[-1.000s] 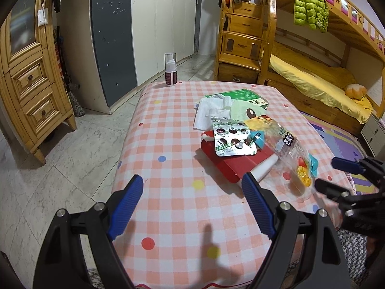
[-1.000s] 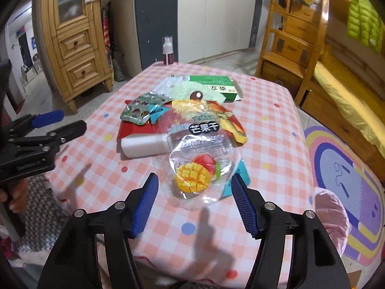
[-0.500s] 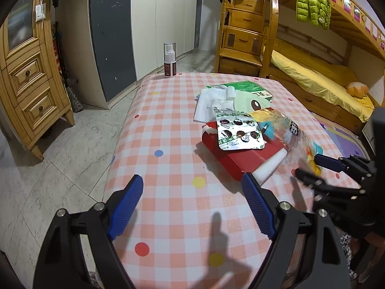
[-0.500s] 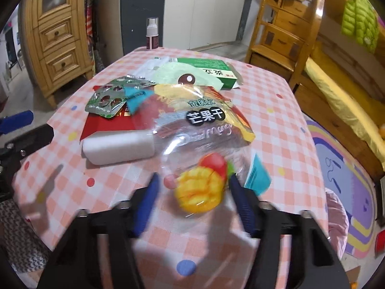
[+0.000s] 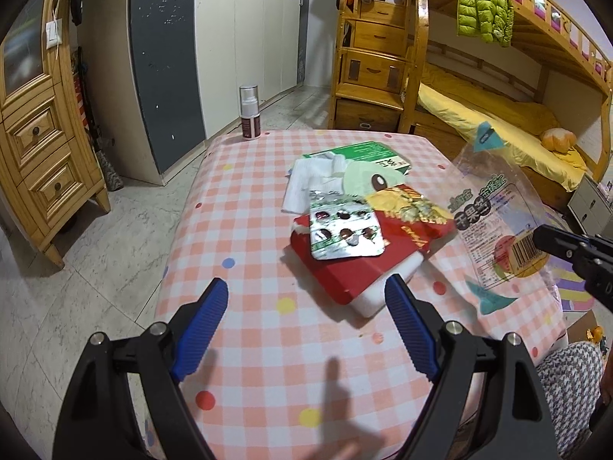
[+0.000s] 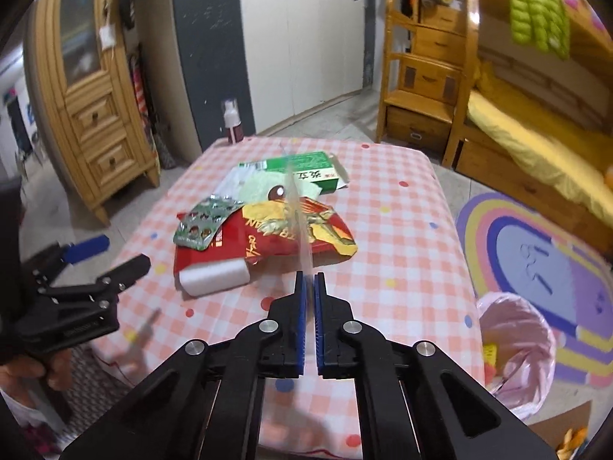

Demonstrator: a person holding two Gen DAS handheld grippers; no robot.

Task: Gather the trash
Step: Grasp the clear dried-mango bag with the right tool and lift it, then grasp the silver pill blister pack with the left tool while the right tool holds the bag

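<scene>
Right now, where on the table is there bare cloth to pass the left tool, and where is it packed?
Bare checked tablecloth runs along the left side, from the spray bottle down to the left tool, and across the near edge. The middle and far right are crowded: blister pack, red packet, white roll, green box.

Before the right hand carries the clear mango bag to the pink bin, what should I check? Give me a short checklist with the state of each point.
1. Right gripper shut on the mango bag: ok, the bag's edge sits between its fingers.
2. Bag lifted off the table: ok, seen in the left wrist view.
3. Bin with pink liner open at the top: ok.
4. Way from table to bin free: ok, nothing stands between them.
5. Left gripper open, holding nothing: ok.
6. Room left in the bin: cannot tell; some trash is already inside.
</scene>
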